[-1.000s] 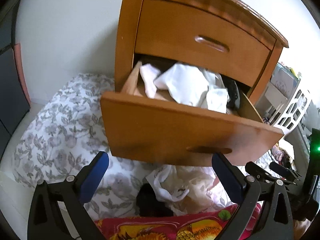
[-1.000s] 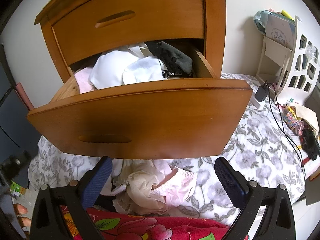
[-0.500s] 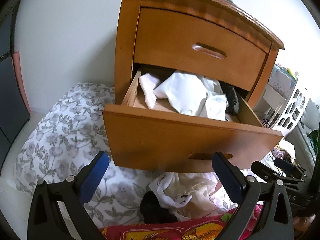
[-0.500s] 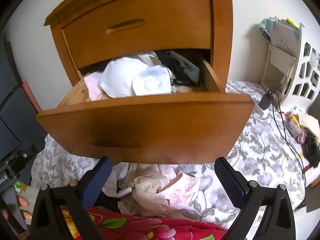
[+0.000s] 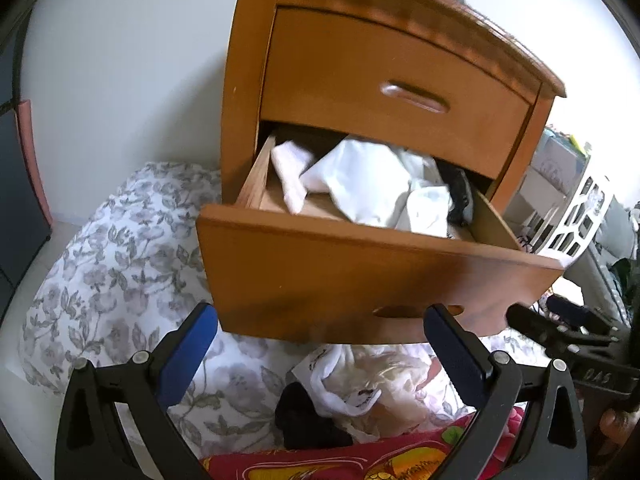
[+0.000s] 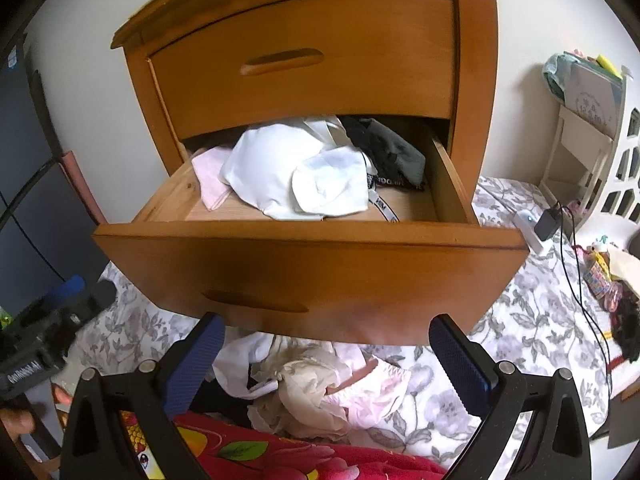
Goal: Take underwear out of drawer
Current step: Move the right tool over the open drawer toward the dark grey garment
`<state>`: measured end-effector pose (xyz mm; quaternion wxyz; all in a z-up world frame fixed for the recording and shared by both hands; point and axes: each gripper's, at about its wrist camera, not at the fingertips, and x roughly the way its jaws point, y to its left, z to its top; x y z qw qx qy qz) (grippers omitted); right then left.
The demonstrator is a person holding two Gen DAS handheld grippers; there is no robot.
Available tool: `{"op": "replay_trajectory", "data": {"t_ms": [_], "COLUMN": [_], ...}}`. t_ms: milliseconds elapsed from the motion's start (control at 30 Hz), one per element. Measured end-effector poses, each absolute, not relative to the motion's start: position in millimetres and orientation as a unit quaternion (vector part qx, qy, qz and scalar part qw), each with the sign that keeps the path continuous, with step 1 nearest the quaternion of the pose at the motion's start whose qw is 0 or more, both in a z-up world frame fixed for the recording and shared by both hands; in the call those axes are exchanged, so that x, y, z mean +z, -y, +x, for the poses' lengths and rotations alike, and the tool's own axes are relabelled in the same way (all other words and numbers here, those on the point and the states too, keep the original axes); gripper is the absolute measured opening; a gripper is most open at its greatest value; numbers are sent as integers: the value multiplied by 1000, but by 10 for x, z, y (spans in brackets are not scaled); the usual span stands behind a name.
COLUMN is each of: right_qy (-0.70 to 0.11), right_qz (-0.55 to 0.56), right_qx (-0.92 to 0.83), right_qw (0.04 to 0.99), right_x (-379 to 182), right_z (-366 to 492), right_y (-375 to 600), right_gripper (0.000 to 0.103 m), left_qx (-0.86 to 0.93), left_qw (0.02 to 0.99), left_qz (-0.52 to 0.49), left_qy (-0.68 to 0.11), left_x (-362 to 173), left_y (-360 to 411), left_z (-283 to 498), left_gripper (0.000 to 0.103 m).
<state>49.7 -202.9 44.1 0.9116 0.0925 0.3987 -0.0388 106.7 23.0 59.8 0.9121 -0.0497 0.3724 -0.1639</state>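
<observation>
A: What is in the lower drawer [image 6: 312,264], from its left edge across?

B: It stands pulled out of the wooden nightstand [image 6: 304,76]. In the right wrist view a pale pink piece [image 6: 210,178] lies against the left wall, a heap of white underwear [image 6: 288,176] fills the middle, and a dark grey garment [image 6: 390,152] sits toward the right rear corner, with a printed waistband [image 6: 382,206] trailing onto the drawer's bare bottom.

A: And the upper drawer [image 6: 304,60]?

B: Closed.

A: The hand-held grippers?

B: The left hand-held gripper [image 5: 320,354] is released, its blue fingers [image 5: 188,356] spread wide and holding nothing, below the drawer's front panel. The right hand-held gripper [image 6: 326,364] is likewise spread wide and empty, also below the front panel.

A: What lies under the drawer?

B: A floral bedspread [image 6: 532,320] covers the bed. On it, beneath the drawer's front edge, sits a pile of underwear [image 6: 316,392]: white, cream and pink pieces, and in the left wrist view a black piece [image 5: 308,420] at the pile's left. A red flowered cloth [image 6: 256,456] lies along the near edge.

A: Further right?

B: A charger with its cable [image 6: 548,222] rests on the bedspread, near a white rack [image 6: 592,148].
</observation>
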Motion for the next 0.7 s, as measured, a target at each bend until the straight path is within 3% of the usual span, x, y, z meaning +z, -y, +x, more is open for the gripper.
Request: {"op": "replay_trajectory", "data": {"t_ms": [367,700], "right_qy": [-367,-373], "right_qz": [69,-9], "right_qx": [1,20], "right_qw": [928,928], "right_x": [908,1614], "right_z": [713,1426], "right_y": [2047,2058], "right_gripper": [103,103], "left_qx": [-157,-146], "left_qw": [919,917], "left_qz": [-37,-24], "left_qy": [-360,-370], "left_x": [599,535], "left_y": [-230,-196], "left_z": [1085,1110], "left_gripper": [103,103]}}
